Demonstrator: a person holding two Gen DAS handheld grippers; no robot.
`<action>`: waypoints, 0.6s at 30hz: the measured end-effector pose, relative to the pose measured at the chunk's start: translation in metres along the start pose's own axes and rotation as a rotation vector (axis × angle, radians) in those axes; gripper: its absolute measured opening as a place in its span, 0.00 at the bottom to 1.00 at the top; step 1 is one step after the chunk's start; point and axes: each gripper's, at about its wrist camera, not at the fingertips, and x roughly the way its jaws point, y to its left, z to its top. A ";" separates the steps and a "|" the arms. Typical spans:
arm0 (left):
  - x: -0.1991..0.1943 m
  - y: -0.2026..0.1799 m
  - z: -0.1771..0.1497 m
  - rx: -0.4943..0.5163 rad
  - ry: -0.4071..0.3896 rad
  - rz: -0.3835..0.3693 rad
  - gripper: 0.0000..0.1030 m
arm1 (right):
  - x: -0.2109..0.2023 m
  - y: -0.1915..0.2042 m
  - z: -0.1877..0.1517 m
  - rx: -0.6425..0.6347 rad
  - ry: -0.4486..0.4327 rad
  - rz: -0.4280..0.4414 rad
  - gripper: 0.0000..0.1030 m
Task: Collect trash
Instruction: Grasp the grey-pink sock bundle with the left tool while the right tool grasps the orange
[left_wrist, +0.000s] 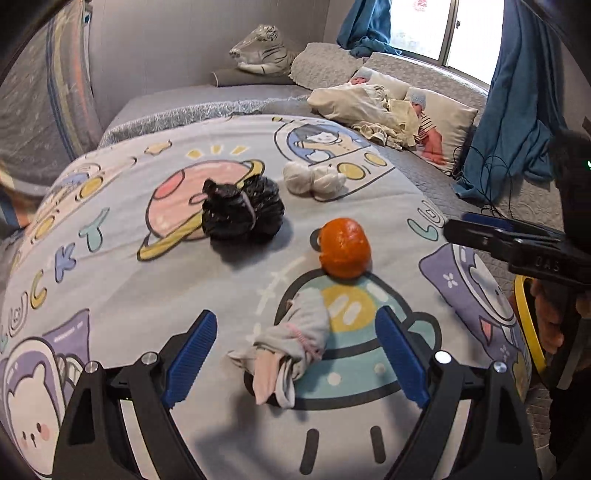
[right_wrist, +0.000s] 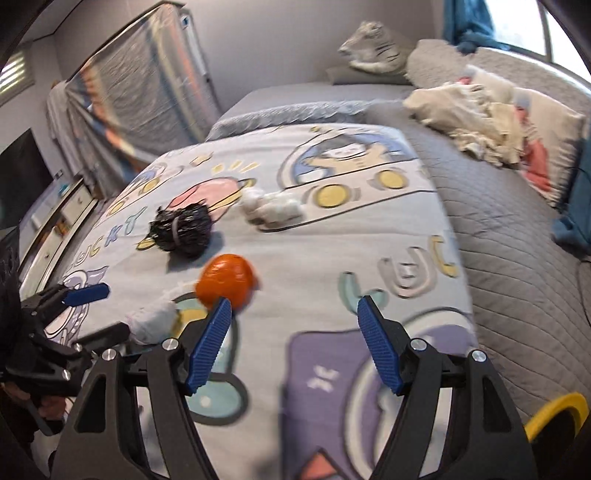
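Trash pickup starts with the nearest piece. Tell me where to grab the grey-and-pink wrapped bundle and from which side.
Grip the grey-and-pink bundle across its narrow middle, where the pink band cinches it. It lies flat on the printed blanket, lengthwise between the open fingers of the left tool, so coming straight down from above probably works best, pads on its long sides. The loose flared end near the camera would likely slip.

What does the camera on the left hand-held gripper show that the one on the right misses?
Only the left view shows the window with blue curtains hanging beside it, sharply, and the grey-pink cloth bundle lying whole between the open left hand-held gripper.

Only the right view shows a plastic-wrapped panel leaning on the wall, a dark screen, and the right hand-held gripper open over bare blanket.

Both show the cartoon blanket, black bag, orange ball, white wads and toy tiger.
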 end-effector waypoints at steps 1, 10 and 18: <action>0.002 0.001 -0.003 -0.003 0.004 -0.002 0.82 | 0.005 0.007 0.003 -0.016 0.012 0.008 0.65; 0.023 0.015 -0.005 -0.052 0.056 -0.053 0.65 | 0.058 0.035 0.020 -0.072 0.145 0.068 0.65; 0.041 0.015 -0.011 -0.059 0.110 -0.094 0.46 | 0.094 0.038 0.027 -0.061 0.242 0.101 0.59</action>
